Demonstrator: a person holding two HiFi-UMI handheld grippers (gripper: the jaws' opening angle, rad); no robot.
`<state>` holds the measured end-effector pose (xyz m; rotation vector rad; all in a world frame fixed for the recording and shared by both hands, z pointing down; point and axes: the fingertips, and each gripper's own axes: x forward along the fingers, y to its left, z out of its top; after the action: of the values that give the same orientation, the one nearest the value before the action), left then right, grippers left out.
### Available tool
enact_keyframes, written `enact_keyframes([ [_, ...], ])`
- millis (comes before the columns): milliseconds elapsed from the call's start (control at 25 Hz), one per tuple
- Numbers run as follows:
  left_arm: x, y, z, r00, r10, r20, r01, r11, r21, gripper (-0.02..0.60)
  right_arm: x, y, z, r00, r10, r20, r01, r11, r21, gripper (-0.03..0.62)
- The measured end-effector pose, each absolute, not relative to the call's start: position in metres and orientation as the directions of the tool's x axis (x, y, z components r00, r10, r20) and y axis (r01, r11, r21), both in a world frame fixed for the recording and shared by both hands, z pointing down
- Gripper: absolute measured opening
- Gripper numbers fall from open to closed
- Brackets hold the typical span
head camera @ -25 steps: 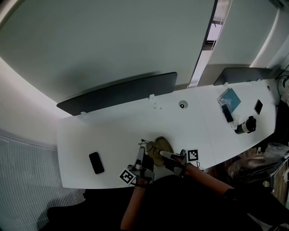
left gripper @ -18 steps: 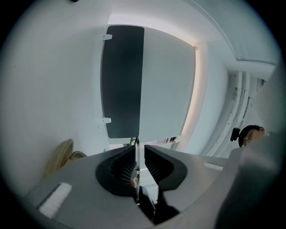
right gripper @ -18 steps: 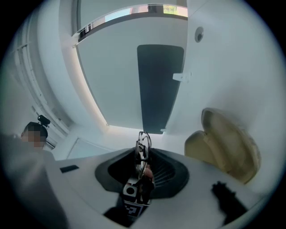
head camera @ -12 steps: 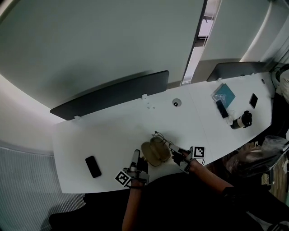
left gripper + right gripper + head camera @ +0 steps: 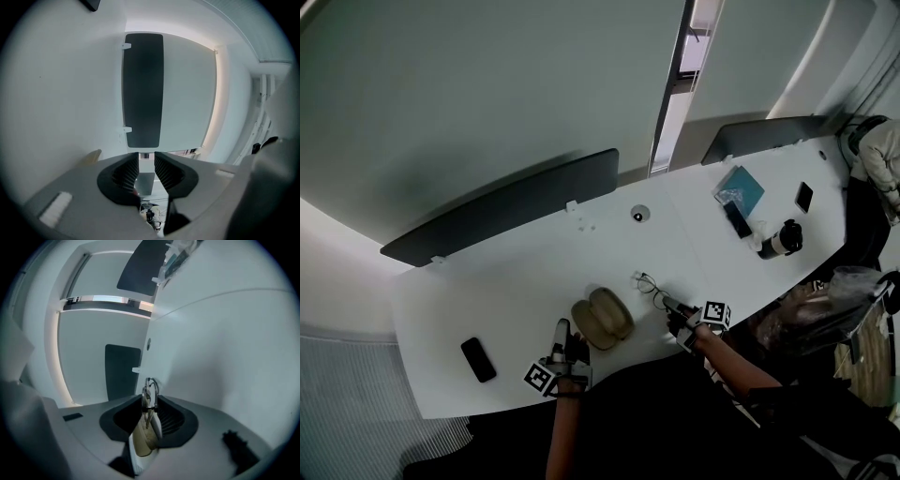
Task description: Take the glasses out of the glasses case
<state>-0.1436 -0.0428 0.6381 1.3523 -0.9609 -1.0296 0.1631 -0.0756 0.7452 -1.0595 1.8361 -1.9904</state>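
Right gripper (image 5: 666, 303) — jaws just closing — clamps glasses (image 5: 647, 283), centre frame; left gripper (image 5: 559, 328), jaws just parted, empty beside glasses case (image 5: 602, 317); phone (image 5: 472, 359) lower left.

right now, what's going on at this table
A person works two hand-held tools. The right tool grips the glasses, already out of the open tan case and beside it over the white table; its jaws have just been closing on them. The left tool has nothing between its jaws, which have just been opening.
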Motion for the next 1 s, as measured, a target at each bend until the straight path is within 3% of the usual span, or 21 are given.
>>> enact_keyframes([
  [400, -0.149, -0.037, 0.644, 0.257, -0.966, -0.024, 0.007, -0.022, 1.000, 0.087, 0.153, -0.061, 0.769, -0.791, -0.494, 0.361, -0.294, -0.211, -0.932, 0.104],
  [760, -0.161, -0.027, 0.677, 0.235, -0.961, 0.145, -0.108, 0.122, 0.987, 0.098, 0.148, -0.058, 0.769, -0.797, -0.448, 0.406, -0.358, -0.192, -0.914, 0.108],
  [1000, -0.154, -0.019, 0.695, 0.278, -0.939, 0.202, -0.103, 0.180, 0.978, 0.126, 0.135, -0.045, 0.759, -0.845, -0.354, 0.400, -0.407, -0.059, -0.912, 0.171],
])
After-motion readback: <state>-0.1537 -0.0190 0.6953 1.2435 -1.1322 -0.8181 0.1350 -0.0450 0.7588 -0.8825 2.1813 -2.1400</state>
